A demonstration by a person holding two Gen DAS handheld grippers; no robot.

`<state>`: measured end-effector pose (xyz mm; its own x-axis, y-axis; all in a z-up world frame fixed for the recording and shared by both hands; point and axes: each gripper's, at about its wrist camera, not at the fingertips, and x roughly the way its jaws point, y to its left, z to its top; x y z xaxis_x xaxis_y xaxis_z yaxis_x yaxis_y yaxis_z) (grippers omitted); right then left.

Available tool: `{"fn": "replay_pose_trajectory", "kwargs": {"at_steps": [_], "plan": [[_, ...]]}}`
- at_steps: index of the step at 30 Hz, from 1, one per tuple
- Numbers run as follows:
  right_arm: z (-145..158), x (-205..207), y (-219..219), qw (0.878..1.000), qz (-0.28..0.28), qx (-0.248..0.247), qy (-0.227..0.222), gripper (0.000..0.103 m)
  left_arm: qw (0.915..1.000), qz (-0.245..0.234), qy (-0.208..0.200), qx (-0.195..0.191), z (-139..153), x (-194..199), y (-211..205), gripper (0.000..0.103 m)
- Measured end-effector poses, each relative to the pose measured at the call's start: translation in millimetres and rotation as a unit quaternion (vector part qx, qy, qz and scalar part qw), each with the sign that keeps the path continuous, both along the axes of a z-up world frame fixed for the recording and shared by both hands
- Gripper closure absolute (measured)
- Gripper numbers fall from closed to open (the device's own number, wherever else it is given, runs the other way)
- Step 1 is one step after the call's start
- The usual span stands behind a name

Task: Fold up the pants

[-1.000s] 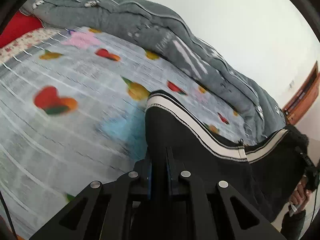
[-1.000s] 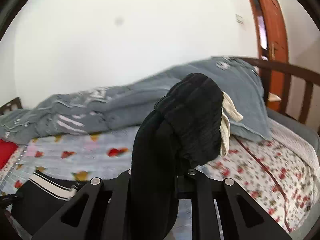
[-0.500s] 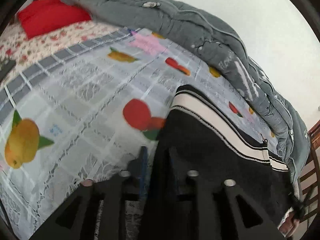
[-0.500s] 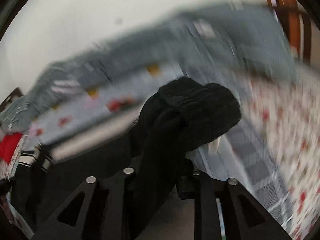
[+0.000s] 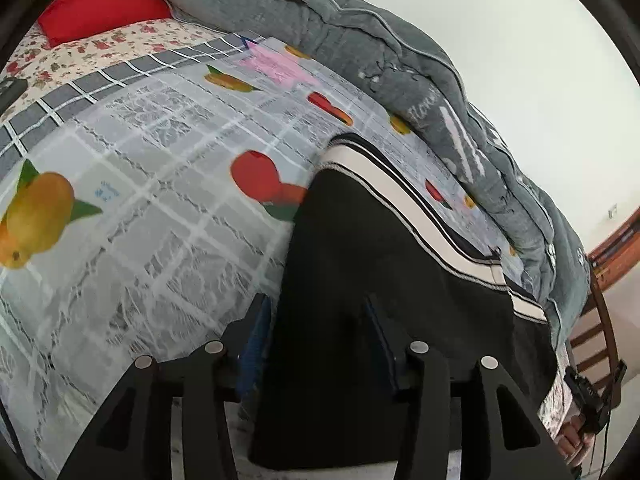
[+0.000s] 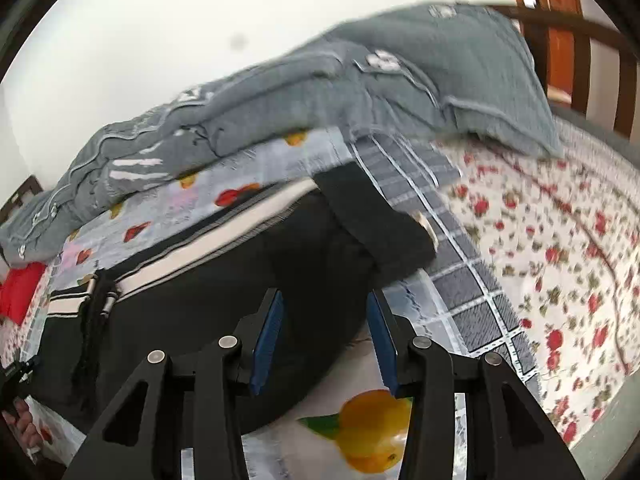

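The black pants (image 5: 372,264) lie flat on the fruit-print sheet (image 5: 132,184) of the bed, white side stripe (image 6: 208,252) facing the grey quilt (image 5: 400,60). The left claw (image 5: 316,320) stands with fingers apart, black fabric between them, not clamped. The right claw (image 6: 324,320) is also spread wide, straddling the pants' edge near the dark cuff (image 6: 372,216). A red pillow (image 5: 100,4) lies at the bed's far end.

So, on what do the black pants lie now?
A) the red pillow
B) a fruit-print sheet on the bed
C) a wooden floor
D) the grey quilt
B: the black pants lie spread on the fruit-print sheet, apart from the red pillow and grey quilt.
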<state>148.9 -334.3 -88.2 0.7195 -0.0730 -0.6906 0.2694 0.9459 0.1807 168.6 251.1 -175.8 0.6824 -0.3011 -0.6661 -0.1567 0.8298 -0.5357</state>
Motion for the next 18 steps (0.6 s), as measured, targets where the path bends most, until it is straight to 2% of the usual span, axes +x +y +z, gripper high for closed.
{"fn": "replay_pose_trajectory", "kwargs": {"at_steps": [4,9,13,18], "plan": [[9,-1,24,1.000,0.018,-0.020,0.003,0.059,0.9999,-0.011,-0.002,0.010,1,-7,-5,0.054],[4,-2,47,0.999,0.024,-0.043,0.009,0.059,0.9999,-0.017,0.000,-0.001,-1,-8,-1,0.054],[2,-1,57,0.999,0.036,-0.020,0.008,0.059,0.9999,-0.016,0.002,0.000,0,0,0,0.053],[3,2,81,0.997,0.066,-0.027,0.003,0.059,0.9999,-0.010,-0.009,-0.003,-5,8,-4,0.052]]}}
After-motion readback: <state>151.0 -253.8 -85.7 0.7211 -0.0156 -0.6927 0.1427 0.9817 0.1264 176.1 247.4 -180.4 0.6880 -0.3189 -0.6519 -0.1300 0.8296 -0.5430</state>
